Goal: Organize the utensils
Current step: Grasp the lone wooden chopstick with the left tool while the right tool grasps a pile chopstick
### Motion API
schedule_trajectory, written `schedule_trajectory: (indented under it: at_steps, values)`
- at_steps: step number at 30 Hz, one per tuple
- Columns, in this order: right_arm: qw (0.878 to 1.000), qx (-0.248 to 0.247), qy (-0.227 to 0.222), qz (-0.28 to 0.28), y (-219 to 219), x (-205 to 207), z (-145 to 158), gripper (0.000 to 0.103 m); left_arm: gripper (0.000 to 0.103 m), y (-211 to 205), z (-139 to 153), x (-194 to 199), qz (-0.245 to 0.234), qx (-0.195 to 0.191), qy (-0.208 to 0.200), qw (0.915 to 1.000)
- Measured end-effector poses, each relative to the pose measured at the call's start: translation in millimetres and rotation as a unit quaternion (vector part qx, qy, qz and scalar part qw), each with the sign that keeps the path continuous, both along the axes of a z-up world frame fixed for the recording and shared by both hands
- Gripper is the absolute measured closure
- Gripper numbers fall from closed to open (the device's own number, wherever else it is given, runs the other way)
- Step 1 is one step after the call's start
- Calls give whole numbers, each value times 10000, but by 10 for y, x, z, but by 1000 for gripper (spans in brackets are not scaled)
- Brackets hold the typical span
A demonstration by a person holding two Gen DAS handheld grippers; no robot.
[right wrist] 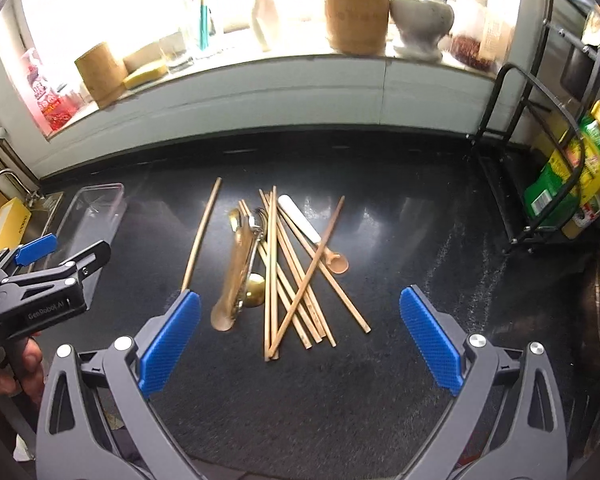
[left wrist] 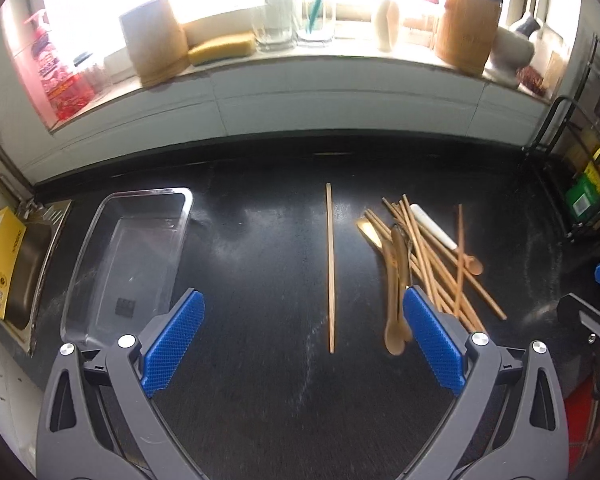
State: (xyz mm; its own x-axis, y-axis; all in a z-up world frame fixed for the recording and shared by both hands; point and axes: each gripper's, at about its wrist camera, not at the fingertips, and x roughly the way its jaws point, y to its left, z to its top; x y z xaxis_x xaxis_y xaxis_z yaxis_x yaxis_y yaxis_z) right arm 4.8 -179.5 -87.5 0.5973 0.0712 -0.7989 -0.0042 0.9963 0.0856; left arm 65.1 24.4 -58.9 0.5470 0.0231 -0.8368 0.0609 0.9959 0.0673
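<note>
Left gripper [left wrist: 303,300]: spread wide above the black counter [left wrist: 260,380], nothing held. Right gripper [right wrist: 300,298]: likewise wide open and empty, facing the pile of chopsticks and spoons [right wrist: 284,272]. Single chopstick [left wrist: 330,268]: flat on the counter, apart from the pile, between it and the clear tray [left wrist: 100,248]. Tray: at the left, beside the sink [left wrist: 24,264], nothing visible inside.
</note>
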Motion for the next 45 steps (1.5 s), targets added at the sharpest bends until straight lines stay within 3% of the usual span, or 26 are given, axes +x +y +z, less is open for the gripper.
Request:
schedule_trajectory:
  at_steps: [8,12,15,17,20,22,25,31,34,39,45]
  values:
    - [9997,-31,134,198,-122,409,-416,6,6,-107,-641,431,-422,99,231,9988]
    - [9995,-78,283,151,-227,674,-621,7,6,-75,-1059,682,-489,-109,782,9957]
    - [9985,4,540,40,-286,863,-807,18,6,-90,-1266,799,-513,-8,830,9952]
    - [9970,84,773,-58,-307,975,-940,19,6,-117,-1354,847,-550,102,782,9954]
    - [9932,282,1115,-153,-309,1077,-1141,32,6,-137,-1450,899,-504,138,724,9960]
    - [9910,334,1282,-177,-282,1110,-1249,48,6,-167,-1503,910,-486,144,652,9966]
    - [9873,570,1471,-187,-215,1128,-1374,59,7,-159,-1565,910,-535,103,598,9967]
    - [9836,707,1649,-187,-83,1149,-1487,70,8,-90,-1628,918,-513,-131,502,9973]
    - [9820,839,1664,-297,-84,1163,-1504,77,13,-69,-1637,905,-528,-162,385,9977]
    - [9817,854,1663,-369,-105,1198,-1511,81,35,-154,-1602,844,-669,-167,160,9975]
    - [9812,889,1668,-380,-109,1256,-1492,82,49,-320,-1577,781,-693,-168,119,9974]
